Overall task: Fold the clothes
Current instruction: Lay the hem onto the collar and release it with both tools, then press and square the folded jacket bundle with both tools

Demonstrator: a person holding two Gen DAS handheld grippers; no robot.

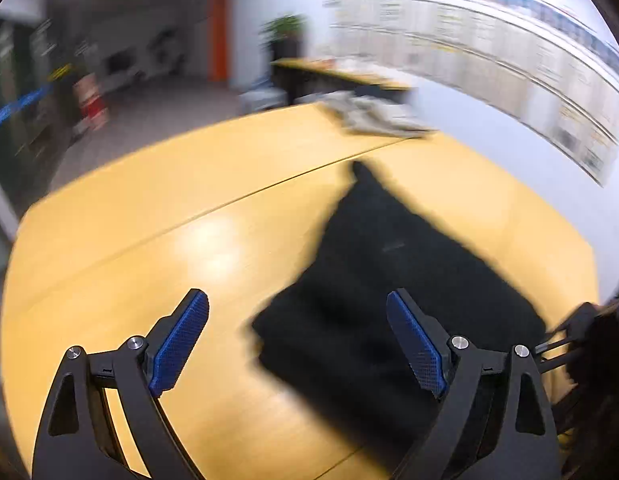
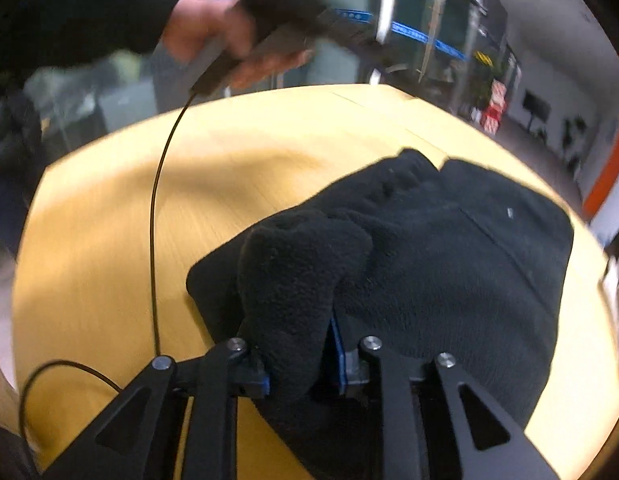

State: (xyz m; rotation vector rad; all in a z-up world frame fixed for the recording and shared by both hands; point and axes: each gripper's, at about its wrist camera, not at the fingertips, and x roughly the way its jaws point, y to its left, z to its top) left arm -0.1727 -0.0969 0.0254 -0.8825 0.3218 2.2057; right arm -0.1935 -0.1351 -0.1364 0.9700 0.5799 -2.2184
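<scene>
Black garment [image 1: 393, 280] between parted jaws

Bare yellow table [image 1: 157, 216] lies open from the left gripper [image 1: 297, 340] toward eleven o'clock; black fleece garment [image 1: 405, 264] blocks one o'clock, crumpled grey cloth [image 1: 373, 116] beyond.

A crumpled light cloth [image 1: 373, 114] lies at the yellow wooden table's [image 1: 149, 216] far edge; a potted plant [image 1: 287, 36] stands beyond.

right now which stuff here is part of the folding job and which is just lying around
Part of the job:
- black fleece garment
- right gripper, clamped on a bunched fold
- left gripper, open above the wooden table

Lying about:
- pale crumpled cloth
- potted plant
</scene>
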